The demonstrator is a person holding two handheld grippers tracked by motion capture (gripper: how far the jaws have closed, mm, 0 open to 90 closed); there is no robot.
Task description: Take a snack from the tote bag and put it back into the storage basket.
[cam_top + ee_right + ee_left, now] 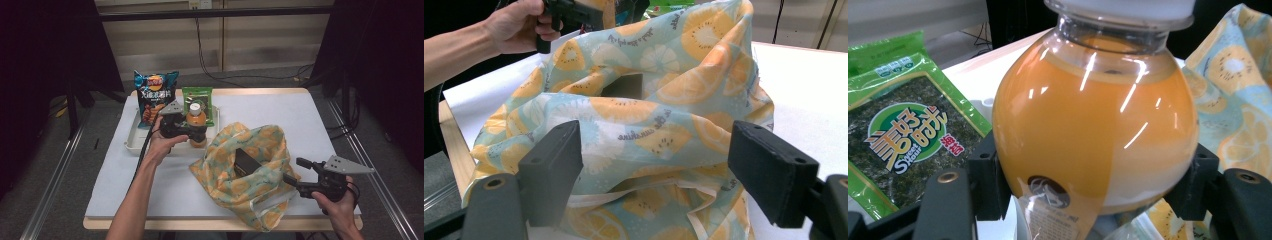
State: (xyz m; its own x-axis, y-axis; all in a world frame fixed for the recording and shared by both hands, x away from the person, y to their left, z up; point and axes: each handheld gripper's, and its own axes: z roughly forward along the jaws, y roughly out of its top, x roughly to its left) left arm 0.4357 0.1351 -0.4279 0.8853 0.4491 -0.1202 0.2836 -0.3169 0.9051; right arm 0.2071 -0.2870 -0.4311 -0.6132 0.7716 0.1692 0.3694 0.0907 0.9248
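Bottle [1093,125] of orange drink is clamped by left hand-held gripper [192,131] near tray [131,142], slippage risked on its smooth round body, while right hand-held gripper [664,165] is held open before bag [639,125].

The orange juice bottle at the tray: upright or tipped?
Upright. The orange juice bottle stands with its white cap on top, and the left gripper jaws press its round belly from both sides.

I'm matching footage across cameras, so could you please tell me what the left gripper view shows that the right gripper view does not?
The left gripper view alone: the orange drink bottle with black pads pressed against both its sides, and the green seaweed packet.

The right gripper view alone: its own jaws standing apart before the bag, and the person's other hand.

Shared: the fruit-print bag.
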